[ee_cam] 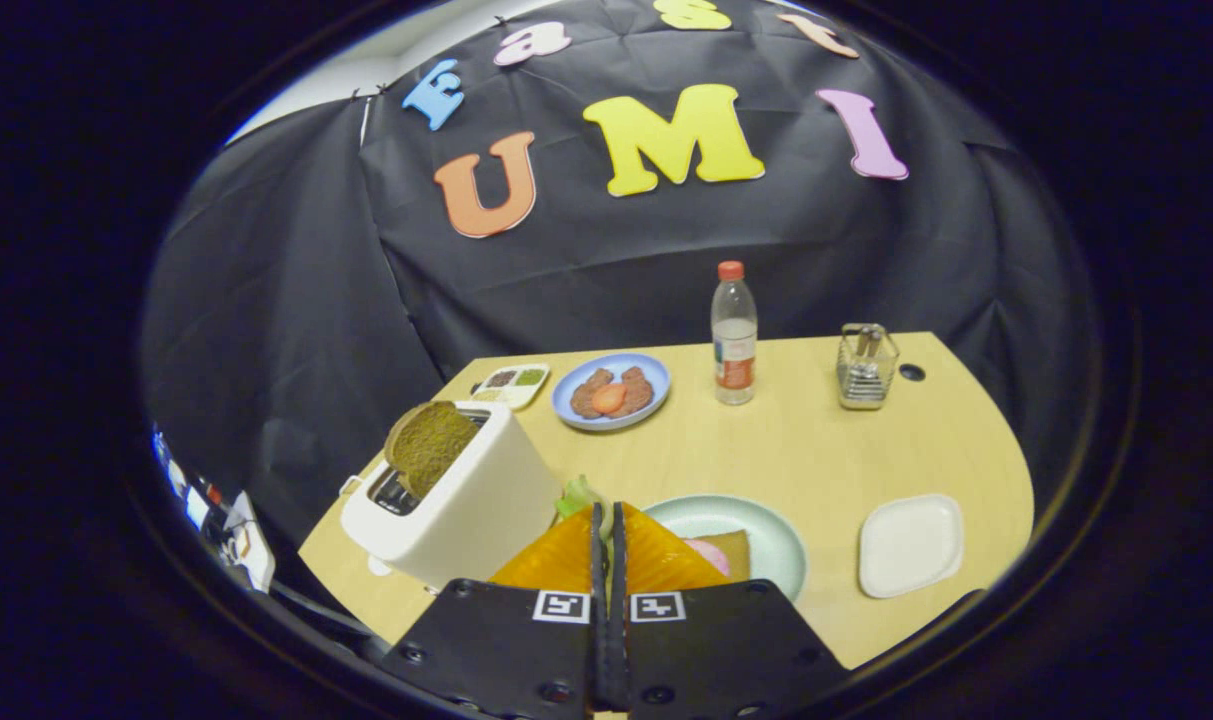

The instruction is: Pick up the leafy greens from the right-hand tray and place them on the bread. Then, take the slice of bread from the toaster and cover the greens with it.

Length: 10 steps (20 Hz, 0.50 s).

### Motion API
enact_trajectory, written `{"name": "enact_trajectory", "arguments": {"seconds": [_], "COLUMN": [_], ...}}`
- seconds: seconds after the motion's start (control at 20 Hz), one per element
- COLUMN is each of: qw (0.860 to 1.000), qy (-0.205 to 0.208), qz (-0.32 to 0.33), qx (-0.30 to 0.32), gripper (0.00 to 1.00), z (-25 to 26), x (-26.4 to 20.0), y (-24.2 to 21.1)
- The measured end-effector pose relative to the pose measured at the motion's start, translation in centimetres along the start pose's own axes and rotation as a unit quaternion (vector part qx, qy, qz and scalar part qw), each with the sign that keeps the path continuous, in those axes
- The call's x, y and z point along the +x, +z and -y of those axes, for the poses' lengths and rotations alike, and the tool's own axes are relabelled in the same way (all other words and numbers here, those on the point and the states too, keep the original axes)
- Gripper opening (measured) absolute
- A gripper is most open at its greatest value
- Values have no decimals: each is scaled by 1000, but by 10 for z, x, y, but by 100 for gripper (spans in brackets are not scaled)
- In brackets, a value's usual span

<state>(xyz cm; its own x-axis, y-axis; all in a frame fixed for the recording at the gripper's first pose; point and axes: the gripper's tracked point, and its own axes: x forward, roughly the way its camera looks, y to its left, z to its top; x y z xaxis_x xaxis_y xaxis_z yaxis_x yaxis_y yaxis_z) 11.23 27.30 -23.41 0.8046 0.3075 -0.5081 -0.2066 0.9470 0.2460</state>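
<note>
Wooden and pale, the table (796, 450) carries everything, its far edge against the black cloth wall. A white toaster (466, 500) stands at the table's left edge, with a slice of brown bread (428, 445) sticking up out of its slot, tilted. Just right of the toaster, near the front edge, sits a pale green plate (756, 530) holding a flat slice of bread (731, 550) with something pink on it, partly hidden behind the fingers. An empty white tray (909, 545) lies to the plate's right, by the front right edge. Toward the far edge are a blue plate (611, 390) of meat pieces, a small white dish (511, 385) of seasonings, a clear bottle (734, 335) with a red cap, and a metal holder (866, 365). The gripper (607, 530) has its fingers pressed nearly together, pinching the leafy greens (578, 495), which poke out at the fingertips between toaster and green plate.
</note>
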Motion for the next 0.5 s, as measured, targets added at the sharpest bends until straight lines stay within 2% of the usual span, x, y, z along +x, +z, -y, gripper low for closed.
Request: {"name": "enact_trajectory", "arguments": {"seconds": [0.25,0.5], "qw": [997,996], "qy": [-18,-59], "qz": [-38,-33], "qx": [72,57], "gripper": [0,0], "z": [9,47], "x": [29,32], "y": [-23,-19]}}
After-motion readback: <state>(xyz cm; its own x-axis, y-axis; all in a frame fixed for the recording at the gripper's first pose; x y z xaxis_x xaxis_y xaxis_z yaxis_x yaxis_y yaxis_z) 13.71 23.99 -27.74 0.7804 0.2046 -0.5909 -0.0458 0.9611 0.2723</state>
